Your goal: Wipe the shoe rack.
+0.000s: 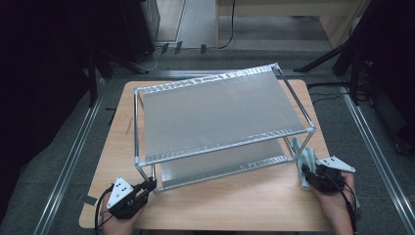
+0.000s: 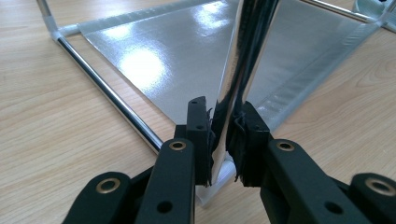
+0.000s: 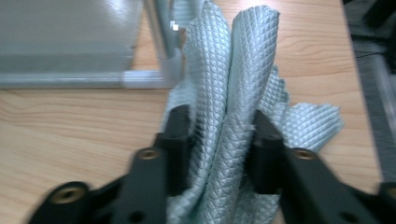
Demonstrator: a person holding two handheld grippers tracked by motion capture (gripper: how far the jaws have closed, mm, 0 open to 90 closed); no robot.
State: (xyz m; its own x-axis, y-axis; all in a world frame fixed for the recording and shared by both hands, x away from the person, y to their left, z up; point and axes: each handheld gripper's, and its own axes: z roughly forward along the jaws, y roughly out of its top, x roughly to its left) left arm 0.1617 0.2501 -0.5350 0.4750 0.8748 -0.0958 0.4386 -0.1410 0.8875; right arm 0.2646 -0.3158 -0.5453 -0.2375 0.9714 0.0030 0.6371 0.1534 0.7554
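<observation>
1. High view: two-tier metal rack (image 1: pixel 220 117) with silvery shelves stands mid-desk (image 1: pixel 235 205). My left tool (image 1: pixel 149 185) is at the rack's near-left corner post; my right tool (image 1: pixel 307 171) is at the near-right corner, on a pale green cloth (image 1: pixel 302 159) lying just beside that corner's foot. My hands are cut off by the bottom edge, and the jaws are too small here to judge. Surroundings are dark.

2. Left gripper view: my left tool (image 2: pixel 223 135) is clenched on the rack's upright chrome post (image 2: pixel 247 56), pads touching both sides, just above the white corner joint (image 2: pixel 217 186). The lower shelf (image 2: pixel 187 60) spreads behind. The post top is cut off and glare hides the shelf texture.

3. Right gripper view: my right tool (image 3: pixel 224 140) is grasping the quilted cloth (image 3: pixel 233 70), bunched upright between the jaws, lower folds hidden behind them. Rack foot (image 3: pixel 163 65) sits just beyond the cloth. The picture is slightly blurred.
</observation>
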